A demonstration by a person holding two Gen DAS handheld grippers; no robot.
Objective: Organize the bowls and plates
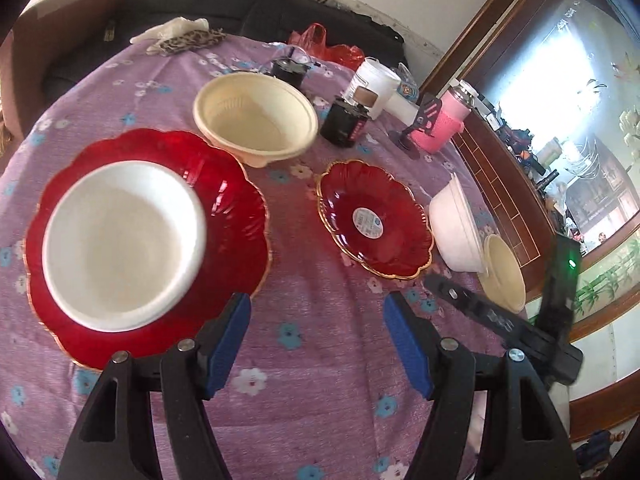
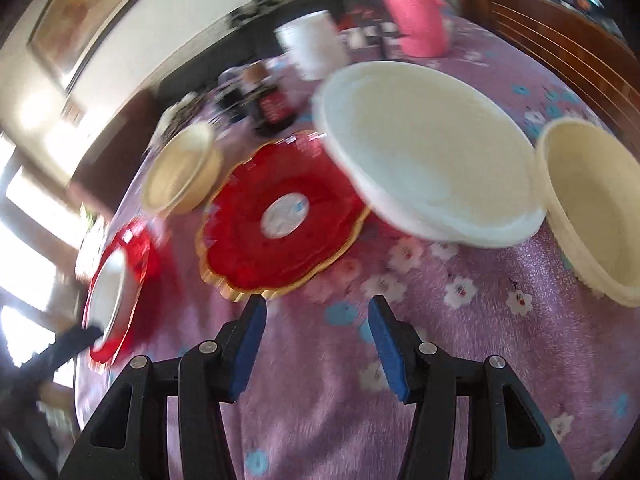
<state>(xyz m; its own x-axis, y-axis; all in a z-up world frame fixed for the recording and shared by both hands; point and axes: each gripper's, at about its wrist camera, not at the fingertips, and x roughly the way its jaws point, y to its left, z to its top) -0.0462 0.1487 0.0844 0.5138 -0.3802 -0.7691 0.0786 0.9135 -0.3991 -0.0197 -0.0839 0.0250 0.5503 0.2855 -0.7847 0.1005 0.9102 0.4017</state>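
Sitting at the far left of the left wrist view, the white bowl (image 1: 124, 246) rests inside the large red plate (image 1: 146, 240), a pairing that reads as one place setting already made up. Just behind and to the right stands a cream bowl (image 1: 256, 118) on the purple flowered tablecloth (image 1: 320, 360), touching or nearly touching the large plate's rim. Further right lies the small red plate (image 1: 376, 220), gold-edged, bare except for a round sticker at its centre, so it looks like the next spot waiting for a bowl. Right of it, a second white bowl (image 1: 456, 228) leans on its side against another cream bowl (image 1: 504, 272) near the table edge. The left gripper (image 1: 318, 344) hangs above bare cloth between the two plates, its blue pads spread wide and holding nothing. The right gripper (image 2: 316, 348), seen in its own blurred view, is likewise spread wide and empty, pointed toward the small red plate with the white bowl just to the right, probably because that bowl is meant to go onto that plate.
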